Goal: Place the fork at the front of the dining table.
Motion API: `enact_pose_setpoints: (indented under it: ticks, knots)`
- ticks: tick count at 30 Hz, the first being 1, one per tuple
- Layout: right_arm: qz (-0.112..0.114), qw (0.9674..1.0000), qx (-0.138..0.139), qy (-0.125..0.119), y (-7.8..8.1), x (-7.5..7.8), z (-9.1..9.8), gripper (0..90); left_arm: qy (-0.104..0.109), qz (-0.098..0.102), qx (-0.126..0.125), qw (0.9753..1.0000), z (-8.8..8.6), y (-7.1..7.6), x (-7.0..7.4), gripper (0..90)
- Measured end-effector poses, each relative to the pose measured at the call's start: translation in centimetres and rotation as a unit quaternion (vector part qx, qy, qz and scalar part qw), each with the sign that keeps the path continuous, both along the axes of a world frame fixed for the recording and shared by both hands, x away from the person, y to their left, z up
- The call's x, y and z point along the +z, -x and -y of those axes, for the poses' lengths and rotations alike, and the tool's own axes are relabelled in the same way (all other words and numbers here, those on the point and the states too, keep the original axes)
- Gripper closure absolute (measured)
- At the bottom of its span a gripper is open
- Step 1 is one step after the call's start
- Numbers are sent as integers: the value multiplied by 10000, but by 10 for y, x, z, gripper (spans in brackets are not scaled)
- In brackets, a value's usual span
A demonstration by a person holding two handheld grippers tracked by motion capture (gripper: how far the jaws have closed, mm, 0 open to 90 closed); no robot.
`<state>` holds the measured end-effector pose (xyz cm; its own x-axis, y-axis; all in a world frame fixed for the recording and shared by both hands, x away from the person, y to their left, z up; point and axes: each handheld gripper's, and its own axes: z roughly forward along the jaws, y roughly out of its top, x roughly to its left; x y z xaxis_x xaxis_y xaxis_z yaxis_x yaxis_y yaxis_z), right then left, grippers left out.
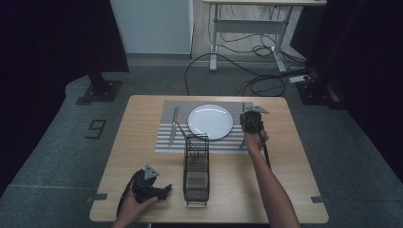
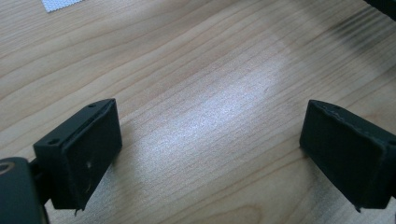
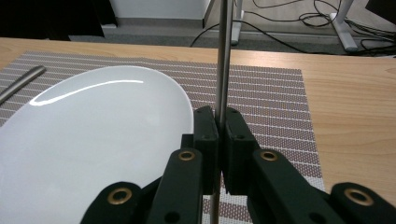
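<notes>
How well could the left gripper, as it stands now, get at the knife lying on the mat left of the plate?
Probably yes. The left gripper rests open and empty near the table's front edge, and the knife lies uncovered on the striped mat. The wire caddy stands to the side of that path, so bare table lies between them.

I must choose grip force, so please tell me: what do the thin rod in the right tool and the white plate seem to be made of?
The thin grey rod clamped in the right tool looks like brushed metal, probably steel cutlery: even silver sheen. The round white plate looks like glazed ceramic: a sharp bright glare line on a smooth surface.
</notes>
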<state>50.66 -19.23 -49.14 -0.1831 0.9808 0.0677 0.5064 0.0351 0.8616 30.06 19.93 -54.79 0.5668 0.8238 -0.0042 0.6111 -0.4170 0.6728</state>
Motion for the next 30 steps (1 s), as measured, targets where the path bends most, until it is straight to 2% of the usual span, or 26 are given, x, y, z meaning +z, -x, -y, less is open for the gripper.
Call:
enact_pose_setpoints:
  ticks: [8,10,23,30]
  knots:
    - [-116,9999,-67,9,-10,-6,-2,853,-2,2,0,10000,0,0,0,54]
    - [-233,9997,-117,34,-14,-8,-2,850,-1,2,0,10000,0,0,0,54]
    - [-360,9993,-113,48,-19,-19,-5,845,0,2,0,10000,0,0,0,54]
    - [-518,9985,-183,14,-27,-27,0,834,0,2,0,10000,0,0,0,54]
